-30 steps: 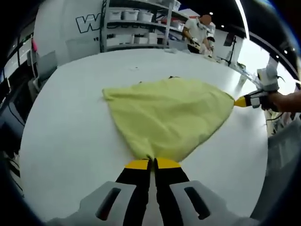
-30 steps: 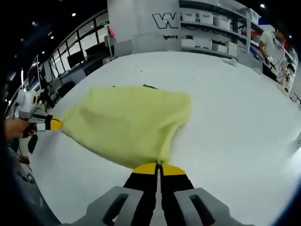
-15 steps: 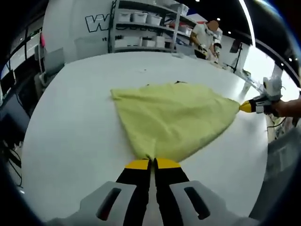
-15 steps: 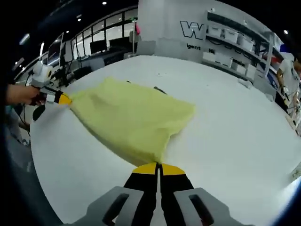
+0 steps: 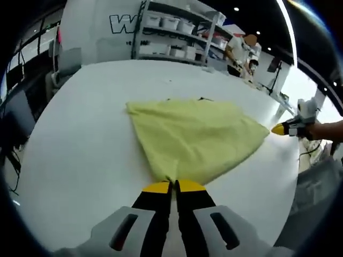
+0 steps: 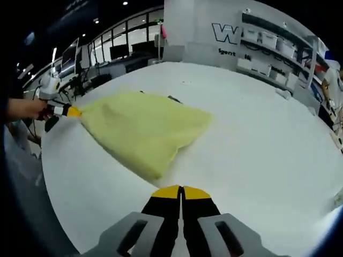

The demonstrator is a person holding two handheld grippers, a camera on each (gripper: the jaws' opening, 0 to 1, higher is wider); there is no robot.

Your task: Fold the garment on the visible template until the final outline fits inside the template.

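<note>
Yellow garment (image 5: 195, 138) lies spread on white bench (image 5: 80, 160). Left tool (image 5: 172, 186) has jaws pressed together, pinching near corner of garment. Right tool (image 6: 181, 191) has jaws together, gripping nothing; cloth edge lies just beyond tips on bench. In left gripper view, right tool at bench's far right edge, just off garment corner. Shelving rack (image 5: 177, 37) with white bins (image 5: 161, 22) behind bench; contents not discernible. Person (image 5: 241, 51) stands by rack. White wall with large lettering behind.
</note>
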